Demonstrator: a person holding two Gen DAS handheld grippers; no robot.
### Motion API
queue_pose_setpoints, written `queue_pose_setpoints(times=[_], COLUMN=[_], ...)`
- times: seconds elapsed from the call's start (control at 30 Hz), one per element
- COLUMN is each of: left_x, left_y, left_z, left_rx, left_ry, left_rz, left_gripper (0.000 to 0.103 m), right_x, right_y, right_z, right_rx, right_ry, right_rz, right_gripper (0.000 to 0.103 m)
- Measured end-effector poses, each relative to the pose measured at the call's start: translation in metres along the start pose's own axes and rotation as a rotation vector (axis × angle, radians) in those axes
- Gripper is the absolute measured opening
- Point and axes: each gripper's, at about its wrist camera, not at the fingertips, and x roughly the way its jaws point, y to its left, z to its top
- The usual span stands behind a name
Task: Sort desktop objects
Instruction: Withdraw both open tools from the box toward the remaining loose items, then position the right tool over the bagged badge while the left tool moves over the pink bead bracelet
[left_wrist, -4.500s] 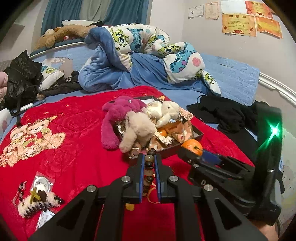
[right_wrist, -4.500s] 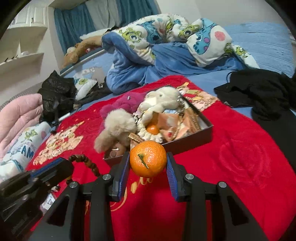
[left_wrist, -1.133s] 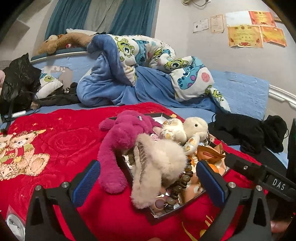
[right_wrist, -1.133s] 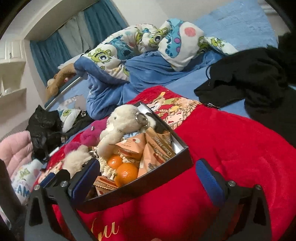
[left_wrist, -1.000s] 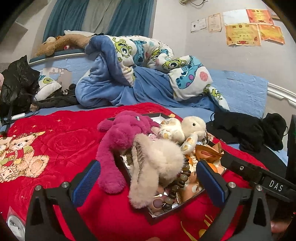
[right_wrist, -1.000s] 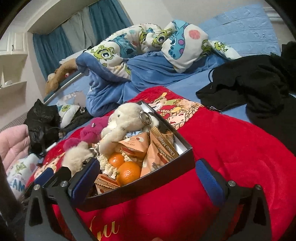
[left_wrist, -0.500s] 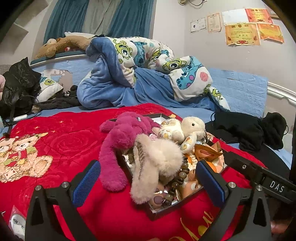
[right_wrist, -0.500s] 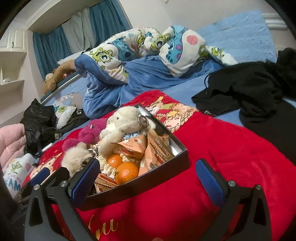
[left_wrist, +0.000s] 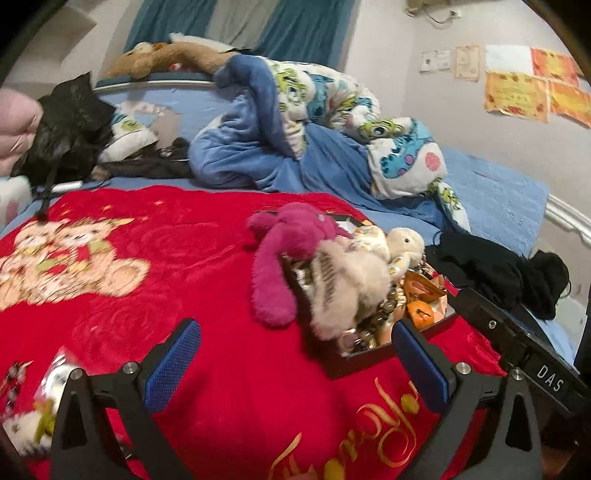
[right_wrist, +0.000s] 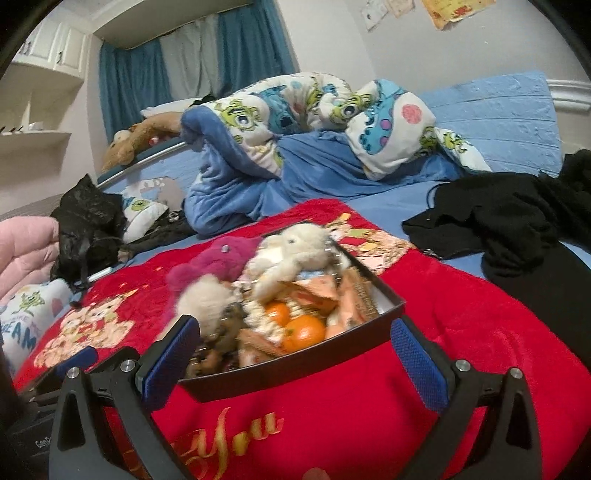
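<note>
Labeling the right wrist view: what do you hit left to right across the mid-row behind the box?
pink quilt → black plastic bag → blue blanket → black clothes

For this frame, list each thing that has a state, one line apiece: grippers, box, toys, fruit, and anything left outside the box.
left gripper: open, empty.
right gripper: open, empty.
black box: lidless, heaped full, on the red blanket.
pink plush: draped over the box edge, partly outside.
beige plush: on top of the pile, hanging over the rim.
oranges: two, inside the box.
small packets: outside the box, on the blanket; blurred.
</note>
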Motion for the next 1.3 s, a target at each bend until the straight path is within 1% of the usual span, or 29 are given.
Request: queue_pose_setpoints(times=[0.13, 0.23, 0.27, 0.4, 0.5, 0.57, 0.6, 0.63, 0.73, 0.83, 0.9, 0.93, 1.0, 1.07, 1.13, 1.23, 1.3], left_x=[-0.024, -0.04, -0.046, -0.064, -0.078, -0.085, -0.089, -0.093, -0.104, -0.114, -0.122, -0.126, -0.135, -0.139, -0.142, -0.142, -0.141], left_y=[0.014, 0.025, 0.031, 0.061, 0.082, 0.091, 0.095, 0.097, 0.099, 0.108, 0.118, 0.126, 0.145, 0.161, 0.182, 0.21, 0.222], left_z=[-0.001, -0.001, -0.001, 0.001, 0.002, 0.003, 0.003, 0.002, 0.0, -0.002, -0.005, -0.006, -0.009, -0.012, -0.015, -0.019, -0.021], left_rx=[-0.012, -0.004, -0.002, -0.033, -0.051, -0.034, -0.016, 0.004, 0.039, 0.028, 0.001, -0.016, -0.045, -0.055, -0.08, -0.122, -0.12], left_ry=[-0.01, -0.013, -0.017, 0.0, -0.007, -0.001, 0.002, 0.0, -0.006, -0.012, -0.008, -0.007, -0.005, 0.001, 0.011, 0.049, 0.07], left_rz=[0.033, 0.06, 0.08, 0.134, 0.149, 0.184, 0.204, 0.221, 0.251, 0.279, 0.279, 0.279, 0.285, 0.288, 0.306, 0.292, 0.314], left_gripper=[0.103, 0.103, 0.103, 0.103, 0.103, 0.103, 0.103, 0.103, 0.103, 0.103, 0.103, 0.103, 0.103, 0.103, 0.103, 0.103, 0.103], right_x=[-0.005, -0.008, -0.008, -0.007, -0.005, -0.004, -0.004, -0.005, -0.01, -0.01, -0.01, -0.01, -0.006, -0.004, -0.004, -0.001, 0.003], right_y=[0.018, 0.034, 0.041, 0.072, 0.097, 0.112, 0.12, 0.129, 0.165, 0.199, 0.218, 0.221, 0.228, 0.231, 0.232, 0.231, 0.227], right_z=[-0.001, -0.003, -0.004, -0.007, -0.009, -0.01, -0.01, -0.01, -0.014, -0.021, -0.024, -0.025, -0.025, -0.025, -0.025, -0.027, -0.03], right_rx=[0.014, 0.002, -0.006, -0.054, -0.078, -0.051, -0.045, -0.05, -0.109, -0.15, -0.165, -0.155, -0.105, -0.082, -0.086, -0.098, -0.091], right_ry=[0.02, 0.027, 0.031, 0.046, 0.06, 0.077, 0.083, 0.085, 0.084, 0.127, 0.145, 0.149, 0.186, 0.203, 0.202, 0.208, 0.213], right_rz=[0.048, 0.058, 0.064, 0.094, 0.126, 0.167, 0.205, 0.236, 0.273, 0.317, 0.347, 0.355, 0.392, 0.418, 0.422, 0.428, 0.424], right_gripper=[0.103, 0.103, 0.103, 0.103, 0.103, 0.103, 0.103, 0.103, 0.103, 0.103, 0.103, 0.103, 0.103, 0.103, 0.103, 0.103, 0.103])
